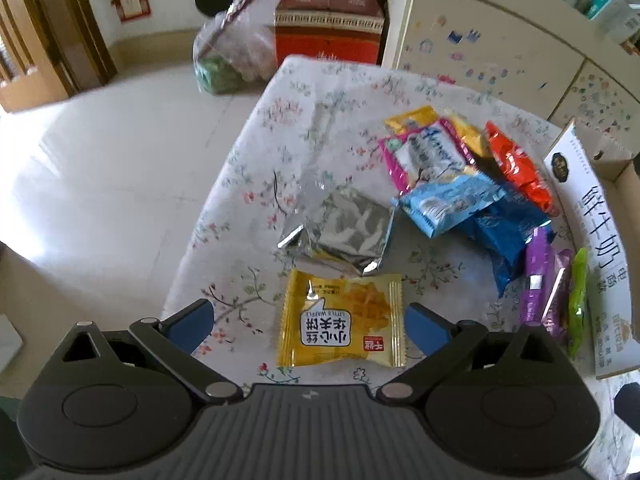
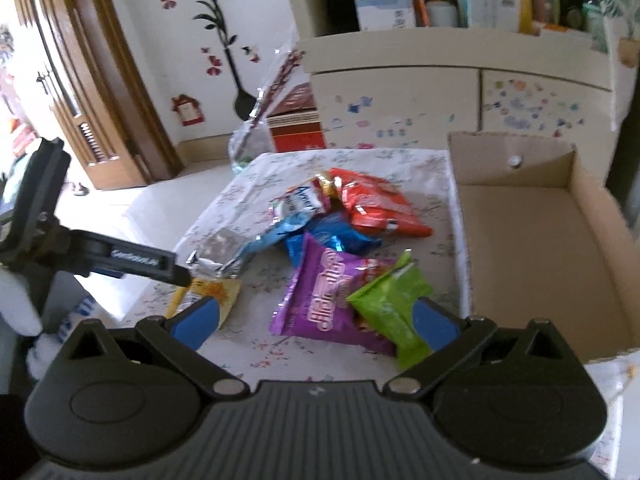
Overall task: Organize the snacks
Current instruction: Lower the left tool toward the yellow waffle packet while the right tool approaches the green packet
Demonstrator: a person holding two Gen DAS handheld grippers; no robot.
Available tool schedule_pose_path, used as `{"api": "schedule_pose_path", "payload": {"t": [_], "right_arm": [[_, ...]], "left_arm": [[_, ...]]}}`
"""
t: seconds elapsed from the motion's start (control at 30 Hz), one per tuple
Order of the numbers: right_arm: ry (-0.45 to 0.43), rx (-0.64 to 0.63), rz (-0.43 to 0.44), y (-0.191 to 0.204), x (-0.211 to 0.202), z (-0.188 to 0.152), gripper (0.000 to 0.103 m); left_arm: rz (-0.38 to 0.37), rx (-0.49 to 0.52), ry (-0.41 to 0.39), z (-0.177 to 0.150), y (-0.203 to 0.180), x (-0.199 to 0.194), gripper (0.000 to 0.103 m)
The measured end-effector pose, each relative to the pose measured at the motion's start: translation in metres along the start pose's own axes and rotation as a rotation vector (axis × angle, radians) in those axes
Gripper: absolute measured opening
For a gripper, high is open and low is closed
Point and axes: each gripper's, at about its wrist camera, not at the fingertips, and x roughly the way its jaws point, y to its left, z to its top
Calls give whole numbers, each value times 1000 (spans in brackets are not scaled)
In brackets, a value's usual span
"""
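My left gripper [image 1: 307,328] is open low over the floral tablecloth, and a yellow waffle packet [image 1: 340,320] lies flat between its blue pads. Just beyond it sits a silver foil packet [image 1: 344,232]. A pile of snacks lies further right: light blue [image 1: 448,204], orange [image 1: 520,168], dark blue [image 1: 508,236], purple [image 1: 538,280] and green [image 1: 578,300]. My right gripper [image 2: 316,324] is open too, with the purple packet [image 2: 320,296] and the green packet [image 2: 392,304] between its fingers. The open cardboard box [image 2: 580,216] stands empty to the right.
The small table [image 1: 248,152] ends close on the left, with pale tiled floor below. A stickered cabinet [image 2: 400,96] stands behind the table. On the floor beyond are a red carton [image 1: 328,20] and a plastic bag [image 1: 228,56]. One of the left gripper's fingers [image 2: 136,262] reaches in over the yellow packet [image 2: 212,292].
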Motion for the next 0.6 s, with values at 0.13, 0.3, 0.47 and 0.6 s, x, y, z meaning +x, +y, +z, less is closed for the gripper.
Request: {"api": "schedule_pose_path", "payload": {"t": [0.13, 0.3, 0.47, 0.6], "right_arm": [[8, -16, 4, -1, 18, -6, 99], [-8, -68, 14, 5, 33, -5, 93], [-24, -120, -28, 8, 50, 1, 93], [-16, -134, -75, 9, 69, 2, 94]], "left_arm": [[-19, -11, 40, 0, -3, 13, 103], [-14, 9, 32, 4, -11, 22, 103], [8, -7, 57, 10, -16, 36, 103], [-8, -17, 59, 14, -20, 39, 103]]}}
